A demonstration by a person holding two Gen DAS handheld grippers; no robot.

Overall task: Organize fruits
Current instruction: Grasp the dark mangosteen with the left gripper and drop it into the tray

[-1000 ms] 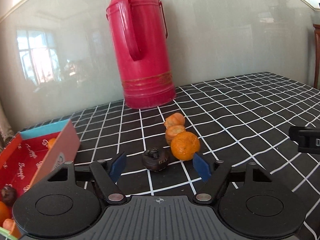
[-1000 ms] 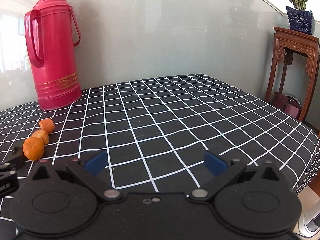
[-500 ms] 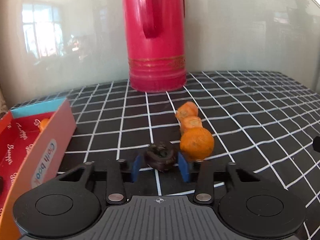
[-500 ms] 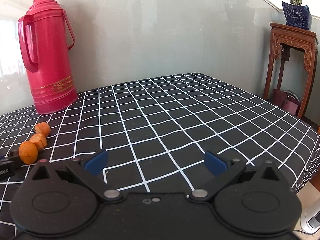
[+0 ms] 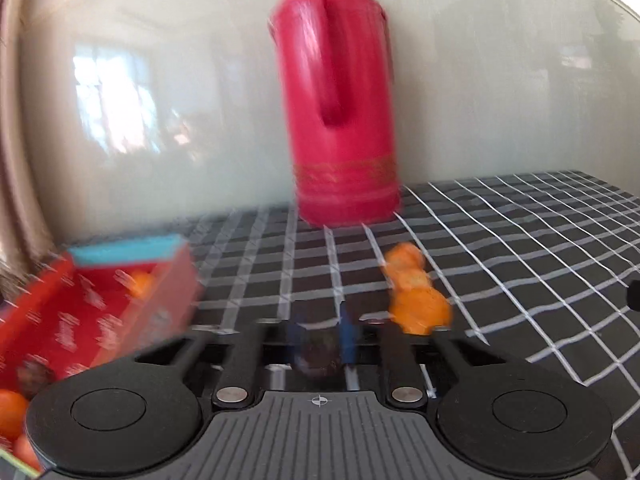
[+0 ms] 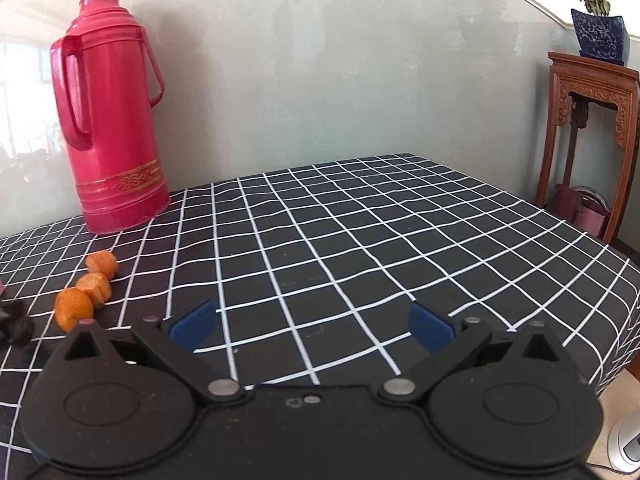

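The left gripper has its jaws drawn close together on a dark fruit, the blue pads pressing it from either side; the left wrist view is smeared by blur, so whether the fruit is clear of the counter cannot be told. Just to the right of the closed jaws lies a row of three orange fruits — the large orange nearest, the middle piece touching it, and the far piece beyond, towards the red thermos standing against the wall. To the left sits the red box with a blue end flap, open at the top; an orange fruit shows inside near its far end, and more orange fruit and a dark one lie at its near end by the frame's edge.

The right gripper hangs over bare checked cloth with its jaws spread wide and nothing between them. From this side the same row of orange fruits lies well to the left, with the dark fruit and a bit of the left gripper just at the left border. At the far right, off the counter, stands a carved wooden stand bearing a blue plant pot.
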